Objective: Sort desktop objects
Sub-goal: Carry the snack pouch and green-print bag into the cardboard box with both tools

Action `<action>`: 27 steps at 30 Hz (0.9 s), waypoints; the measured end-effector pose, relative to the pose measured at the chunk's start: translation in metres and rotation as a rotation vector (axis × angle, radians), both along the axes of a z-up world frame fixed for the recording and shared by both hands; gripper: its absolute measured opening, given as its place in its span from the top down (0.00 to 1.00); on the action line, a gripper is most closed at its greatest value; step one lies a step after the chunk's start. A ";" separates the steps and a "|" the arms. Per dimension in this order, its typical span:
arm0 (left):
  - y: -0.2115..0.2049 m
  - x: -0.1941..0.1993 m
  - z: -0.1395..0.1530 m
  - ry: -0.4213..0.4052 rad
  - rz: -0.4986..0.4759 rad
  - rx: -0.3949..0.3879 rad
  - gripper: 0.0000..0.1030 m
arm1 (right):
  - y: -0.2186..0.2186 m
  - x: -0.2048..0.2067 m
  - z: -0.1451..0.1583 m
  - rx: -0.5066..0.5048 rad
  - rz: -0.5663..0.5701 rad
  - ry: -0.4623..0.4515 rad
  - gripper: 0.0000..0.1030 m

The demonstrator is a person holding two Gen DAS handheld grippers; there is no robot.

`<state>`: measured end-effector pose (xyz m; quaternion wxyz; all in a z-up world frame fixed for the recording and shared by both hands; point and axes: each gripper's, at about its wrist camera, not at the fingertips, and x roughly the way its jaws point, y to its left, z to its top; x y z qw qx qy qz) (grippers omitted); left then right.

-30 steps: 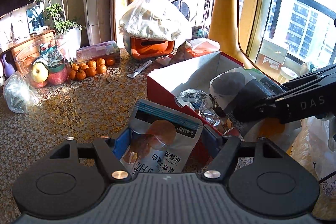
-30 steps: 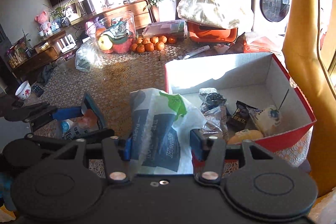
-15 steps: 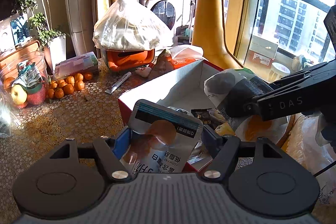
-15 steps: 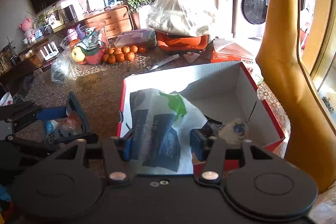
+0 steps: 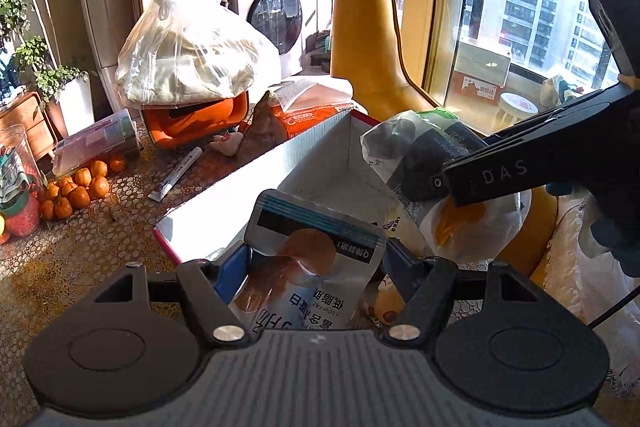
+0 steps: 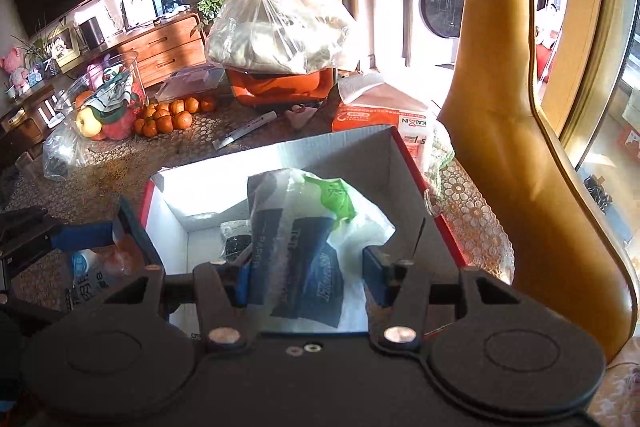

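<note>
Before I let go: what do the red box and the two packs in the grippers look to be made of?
Red box: seemingly cardboard, red outside, matte white inside, with sharply folded corners.
Silver pouch in the left gripper: glossy foil-like plastic film with sheen and printed text.
Tissue pack in the right gripper: thin, soft, translucent plastic wrap, wrinkled and bunched.

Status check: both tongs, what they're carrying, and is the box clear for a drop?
Left tongs shut on silver snack pouch. Right tongs shut on tissue pack, above red box. Snacks already inside; opening unobstructed.

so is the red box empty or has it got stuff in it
Not empty. The red box is open-topped, and a dark packet lies on its floor, seen past the tissue pack held in the right gripper.
</note>
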<state>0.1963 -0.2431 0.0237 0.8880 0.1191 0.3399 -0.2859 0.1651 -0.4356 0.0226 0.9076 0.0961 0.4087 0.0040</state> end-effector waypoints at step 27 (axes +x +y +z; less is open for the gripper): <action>-0.040 0.046 -0.065 0.129 -0.056 0.123 0.30 | -0.011 0.058 -0.077 -0.038 0.013 0.139 0.48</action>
